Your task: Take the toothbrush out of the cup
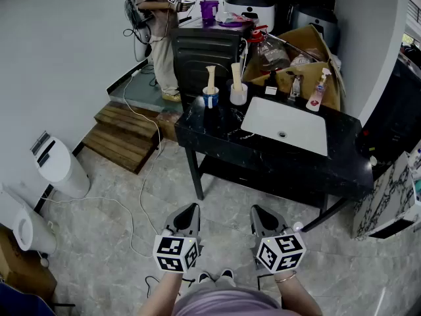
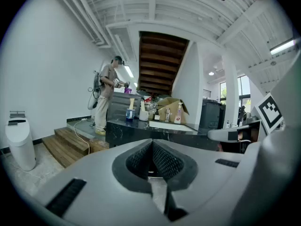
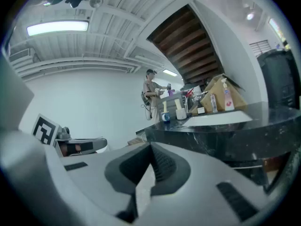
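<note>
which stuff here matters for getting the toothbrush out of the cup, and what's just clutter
Job: blue cup, blue cup's toothbrush, white cup, white cup's toothbrush.
Lying about: spray bottle, cardboard box, sink, tap, white bin.

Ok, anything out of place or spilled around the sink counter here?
Nothing spilled; the blue cup and white cup stand upright on the counter. Only oddities: an open cardboard box sits right behind the sink, and a loose cable trails across the floor.
</note>
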The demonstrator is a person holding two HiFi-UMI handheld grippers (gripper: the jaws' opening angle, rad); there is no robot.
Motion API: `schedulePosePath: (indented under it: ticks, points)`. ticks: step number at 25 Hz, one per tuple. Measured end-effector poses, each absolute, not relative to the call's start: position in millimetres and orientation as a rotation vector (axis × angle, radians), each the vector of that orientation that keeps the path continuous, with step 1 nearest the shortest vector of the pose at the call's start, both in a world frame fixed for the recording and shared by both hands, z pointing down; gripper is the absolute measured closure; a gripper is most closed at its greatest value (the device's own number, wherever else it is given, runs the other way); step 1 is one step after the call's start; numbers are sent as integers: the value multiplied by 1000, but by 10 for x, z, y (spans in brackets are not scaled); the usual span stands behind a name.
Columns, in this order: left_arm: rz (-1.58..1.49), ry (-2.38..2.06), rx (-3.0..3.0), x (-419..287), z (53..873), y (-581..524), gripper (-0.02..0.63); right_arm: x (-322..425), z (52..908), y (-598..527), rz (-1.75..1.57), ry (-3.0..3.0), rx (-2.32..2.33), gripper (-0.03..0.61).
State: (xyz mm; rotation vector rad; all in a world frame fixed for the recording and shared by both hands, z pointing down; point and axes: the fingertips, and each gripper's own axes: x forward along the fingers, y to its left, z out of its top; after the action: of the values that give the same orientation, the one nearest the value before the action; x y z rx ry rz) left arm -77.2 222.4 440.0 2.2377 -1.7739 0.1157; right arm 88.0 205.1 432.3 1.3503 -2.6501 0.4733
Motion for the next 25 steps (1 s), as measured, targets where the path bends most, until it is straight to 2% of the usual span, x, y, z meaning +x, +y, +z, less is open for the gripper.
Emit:
schedulePosePath:
  ticks: [18,22,25]
  points:
    - [1,-1853,2218,-898,4107,1949,607,919,3998,1840,429,-2791,1352,577]
    - [-21,-1849,2222,-883,4024,1880,515,936,3952,1803,422,-2807,1349,577]
    - [-29,-1847,2220,-887,4007,1820,477,918,3964,1794,444,-2813,1323,572]
